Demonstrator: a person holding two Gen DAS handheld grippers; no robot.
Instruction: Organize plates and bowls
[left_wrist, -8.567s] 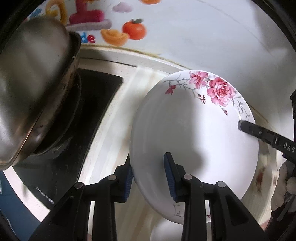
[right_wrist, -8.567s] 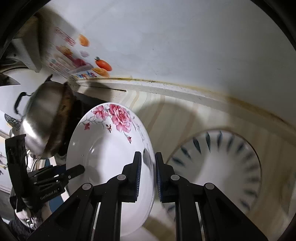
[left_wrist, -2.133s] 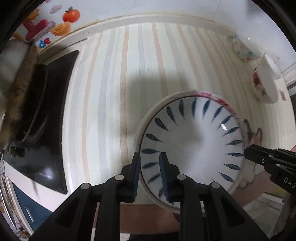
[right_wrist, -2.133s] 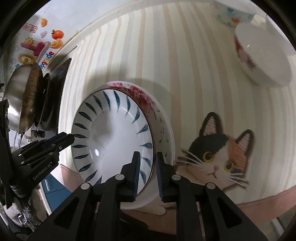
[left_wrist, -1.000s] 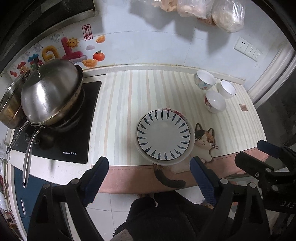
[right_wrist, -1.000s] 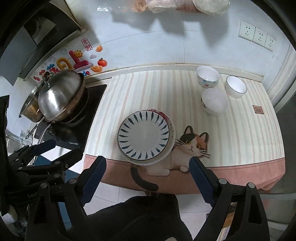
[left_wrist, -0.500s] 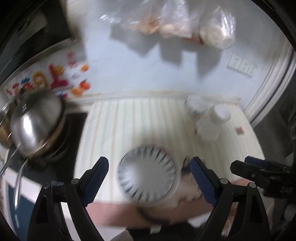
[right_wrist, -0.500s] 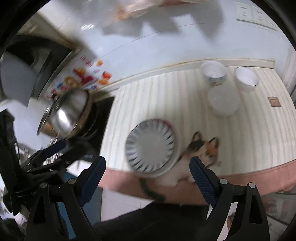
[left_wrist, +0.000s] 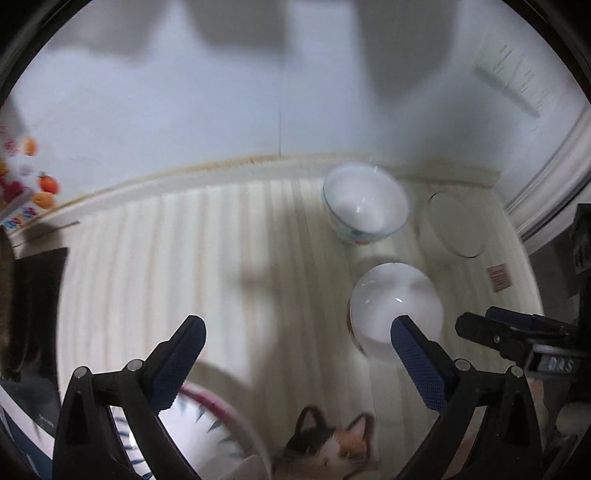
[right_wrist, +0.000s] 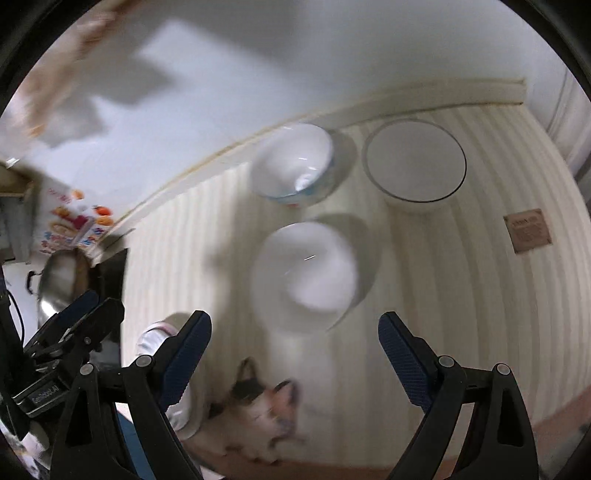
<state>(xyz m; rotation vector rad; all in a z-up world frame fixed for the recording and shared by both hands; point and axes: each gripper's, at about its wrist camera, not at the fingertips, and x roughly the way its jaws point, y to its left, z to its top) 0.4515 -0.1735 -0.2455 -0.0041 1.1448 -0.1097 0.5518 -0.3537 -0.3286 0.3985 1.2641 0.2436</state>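
Three white bowls stand on the striped counter. In the right wrist view the nearest bowl (right_wrist: 306, 273) lies ahead of my open, empty right gripper (right_wrist: 295, 354); a patterned bowl (right_wrist: 293, 164) and a dark-rimmed bowl (right_wrist: 413, 160) stand behind it by the wall. In the left wrist view my left gripper (left_wrist: 299, 362) is open and empty, its right finger in front of the nearest bowl (left_wrist: 395, 306); the patterned bowl (left_wrist: 364, 203) and the dark-rimmed bowl (left_wrist: 454, 225) are farther back. The stacked plates (left_wrist: 207, 435) sit at the lower left. All is motion-blurred.
A cat-shaped mat (left_wrist: 328, 446) lies at the counter's front edge. The stove (left_wrist: 33, 302) and steel wok (right_wrist: 59, 280) are to the left. The white wall (left_wrist: 258, 92) backs the counter. A small brown tag (right_wrist: 528, 230) lies at the right.
Both grippers have dropped from a high overview toward the counter and moved right, toward the three bowls. The stacked plates have slid to the lower left of both views. Both stay open.
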